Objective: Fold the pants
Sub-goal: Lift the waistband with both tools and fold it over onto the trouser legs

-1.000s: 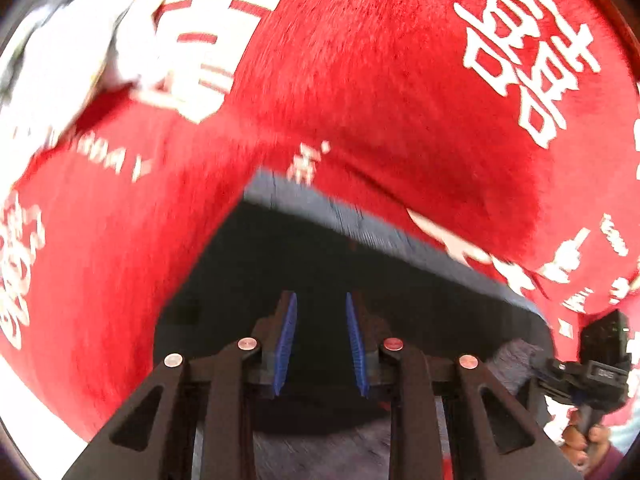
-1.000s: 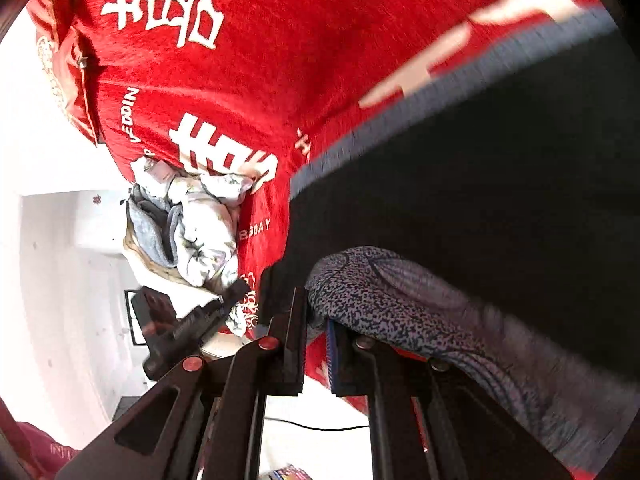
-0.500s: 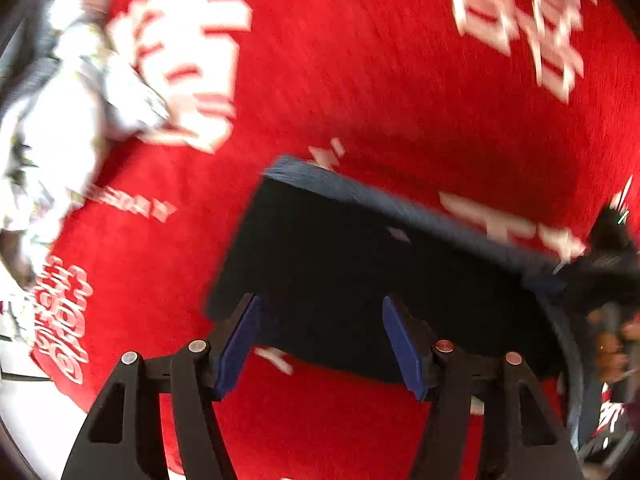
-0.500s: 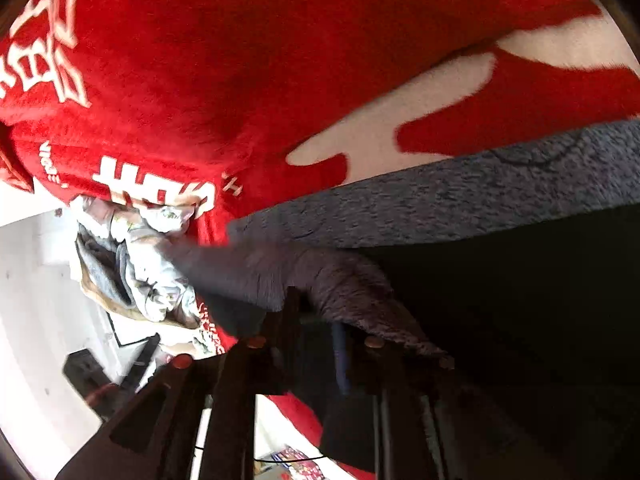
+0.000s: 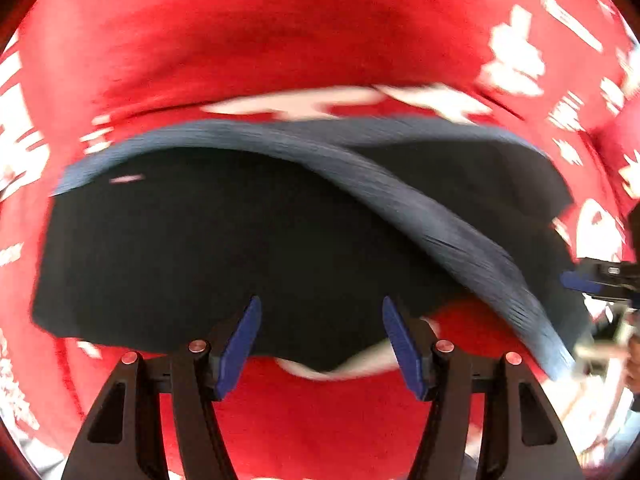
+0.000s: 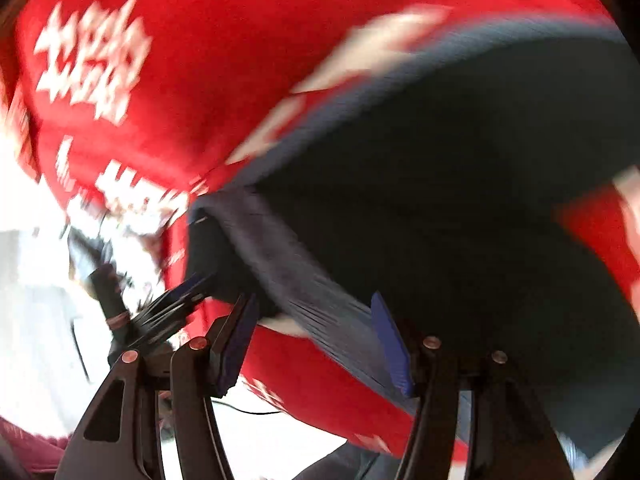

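Dark navy pants (image 5: 224,240) with a grey-blue ribbed waistband (image 5: 420,208) lie folded on a red blanket (image 5: 280,40). My left gripper (image 5: 320,340) is open just above the pants' near edge and holds nothing. In the right wrist view the pants (image 6: 460,200) fill the right side, and the waistband (image 6: 312,288) runs down between the fingers. My right gripper (image 6: 316,340) is open, with the waistband lying loose in the gap. The other gripper (image 5: 600,280) shows at the right edge of the left wrist view. Both views are motion-blurred.
The red blanket (image 6: 180,80) carries white characters and covers the whole surface. In the right wrist view its edge drops off at the left toward a bright white floor (image 6: 36,320), with the left gripper (image 6: 160,312) and a blurred pile near it.
Both grippers have opened and let go of the pants. The left one pulled back so the whole folded piece shows. The waistband fold has dropped from the right gripper's grip.
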A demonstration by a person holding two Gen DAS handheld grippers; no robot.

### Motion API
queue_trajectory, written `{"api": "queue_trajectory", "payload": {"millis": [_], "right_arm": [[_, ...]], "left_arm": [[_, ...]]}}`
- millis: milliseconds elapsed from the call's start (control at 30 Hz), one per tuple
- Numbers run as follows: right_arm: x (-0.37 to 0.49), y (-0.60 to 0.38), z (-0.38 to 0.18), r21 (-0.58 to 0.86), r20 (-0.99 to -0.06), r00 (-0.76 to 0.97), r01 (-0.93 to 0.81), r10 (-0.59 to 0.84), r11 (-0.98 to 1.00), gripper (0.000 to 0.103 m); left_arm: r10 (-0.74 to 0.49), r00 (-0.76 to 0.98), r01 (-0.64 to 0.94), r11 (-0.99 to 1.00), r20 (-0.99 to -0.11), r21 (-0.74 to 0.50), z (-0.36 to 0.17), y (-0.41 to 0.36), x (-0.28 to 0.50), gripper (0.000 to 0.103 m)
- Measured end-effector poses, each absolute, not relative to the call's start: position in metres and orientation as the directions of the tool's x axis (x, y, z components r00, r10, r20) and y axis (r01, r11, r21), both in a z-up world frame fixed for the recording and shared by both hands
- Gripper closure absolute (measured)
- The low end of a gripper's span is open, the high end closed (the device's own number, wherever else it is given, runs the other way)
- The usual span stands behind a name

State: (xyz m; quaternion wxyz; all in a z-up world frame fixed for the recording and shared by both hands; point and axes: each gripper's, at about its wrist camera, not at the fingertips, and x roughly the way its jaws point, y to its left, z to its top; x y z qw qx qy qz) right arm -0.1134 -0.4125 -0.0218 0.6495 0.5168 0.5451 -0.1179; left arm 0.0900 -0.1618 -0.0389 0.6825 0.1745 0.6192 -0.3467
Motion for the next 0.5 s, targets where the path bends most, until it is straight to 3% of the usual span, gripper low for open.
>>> {"api": "queue_trajectory", "payload": {"millis": [200, 367, 500], "right_arm": [[-0.249, -0.42, -0.015, 0.449, -0.888, 0.388, 0.846, 0.245, 0.287, 0.04], [-0.337, -0.409, -0.028, 0.379, -0.922, 0.354, 0.907, 0.156, 0.185, 0.04], [-0.374, -0.41, -0.053, 0.404, -0.904, 0.377, 0.907, 0.201, 0.121, 0.04]], "left_arm": [[-0.332, -0.178, 0.712, 0.606, -0.926, -0.354, -0.054, -0.22, 0.034, 0.039], [-0.333, -0.201, 0.718, 0.59, -0.921, -0.37, -0.063, -0.243, -0.011, 0.039], [-0.299, -0.222, 0.736, 0.572, -0.928, -0.361, -0.076, -0.256, -0.032, 0.039]]}}
